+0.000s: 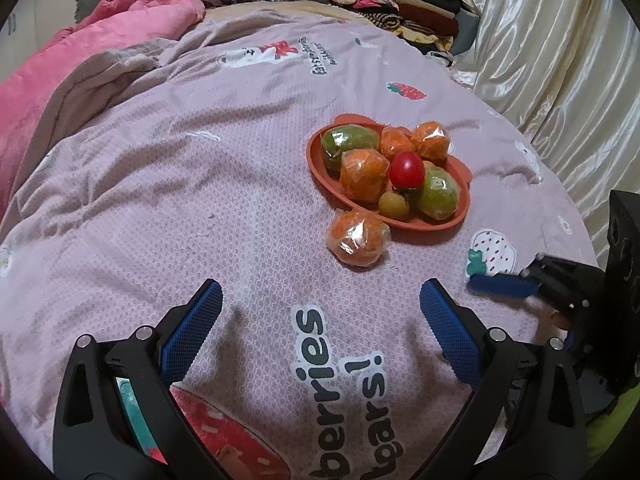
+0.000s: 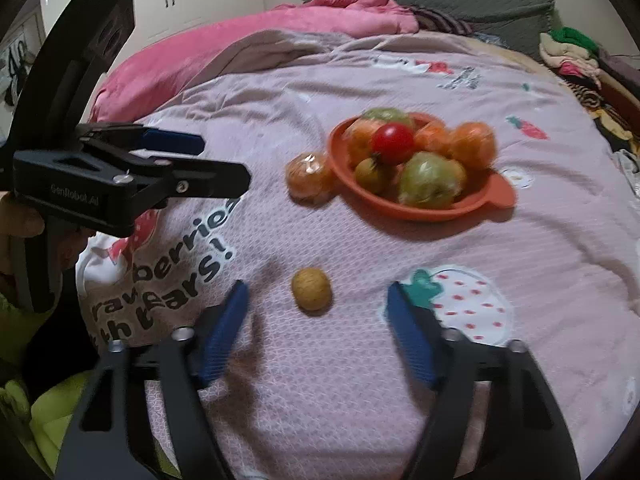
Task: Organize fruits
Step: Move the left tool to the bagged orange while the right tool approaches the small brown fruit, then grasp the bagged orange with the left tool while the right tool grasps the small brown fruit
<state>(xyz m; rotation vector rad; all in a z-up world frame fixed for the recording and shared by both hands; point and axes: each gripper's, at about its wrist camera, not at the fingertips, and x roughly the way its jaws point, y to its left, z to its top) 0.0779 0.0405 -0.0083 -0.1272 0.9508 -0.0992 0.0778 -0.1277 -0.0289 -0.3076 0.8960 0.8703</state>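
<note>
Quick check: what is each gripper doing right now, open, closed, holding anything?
Left gripper: open, holding nothing.
Right gripper: open, empty; small yellowish fruit lies on the bedspread between its fingers, untouched.

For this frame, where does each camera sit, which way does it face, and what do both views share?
Left wrist: on the left tongs, looking down the bed at the orange plate; own open fingers show, plus the right tongs.
Right wrist: on the right tongs, facing a small yellow fruit; the left tongs and a hand show.
Shared: plate, red tomato, wrapped orange beside the plate.
</note>
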